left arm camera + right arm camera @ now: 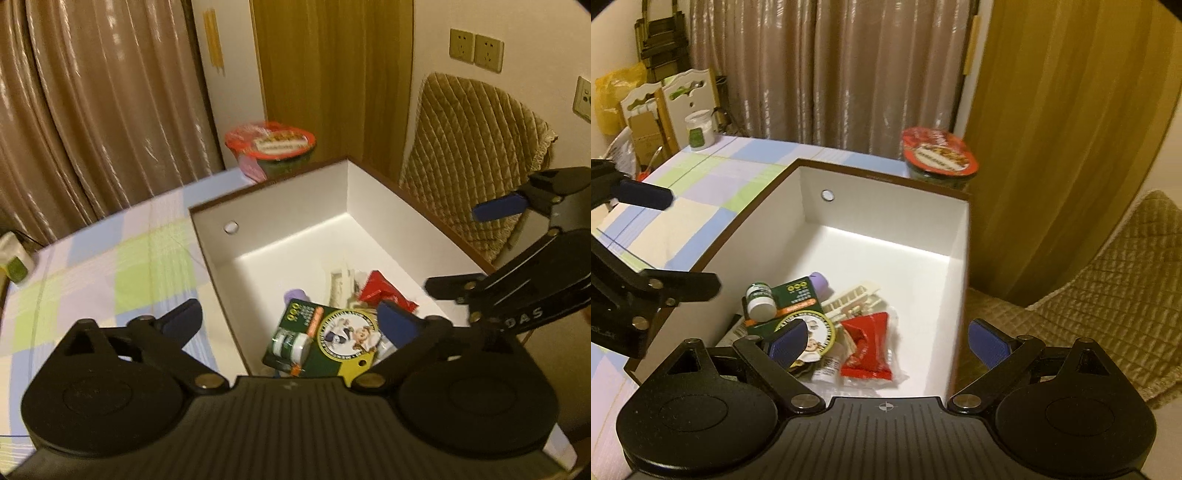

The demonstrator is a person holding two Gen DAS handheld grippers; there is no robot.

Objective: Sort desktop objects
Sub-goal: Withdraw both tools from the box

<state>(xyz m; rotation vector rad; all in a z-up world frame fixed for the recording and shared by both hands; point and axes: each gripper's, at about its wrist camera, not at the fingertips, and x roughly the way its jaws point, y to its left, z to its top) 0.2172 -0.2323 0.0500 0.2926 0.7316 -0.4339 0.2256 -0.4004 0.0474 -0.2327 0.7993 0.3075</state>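
Observation:
A white box with a brown rim stands on the checked tablecloth. Inside lie a green card pack with a small white bottle, a red snack packet, a purple item and a cream plastic piece. My left gripper is open and empty above the box's near corner. My right gripper is open and empty above the box; it also shows in the left wrist view.
A red-lidded instant noodle bowl stands behind the box. A white jar sits at the table's far corner. A quilted chair stands right of the table. Curtains hang behind.

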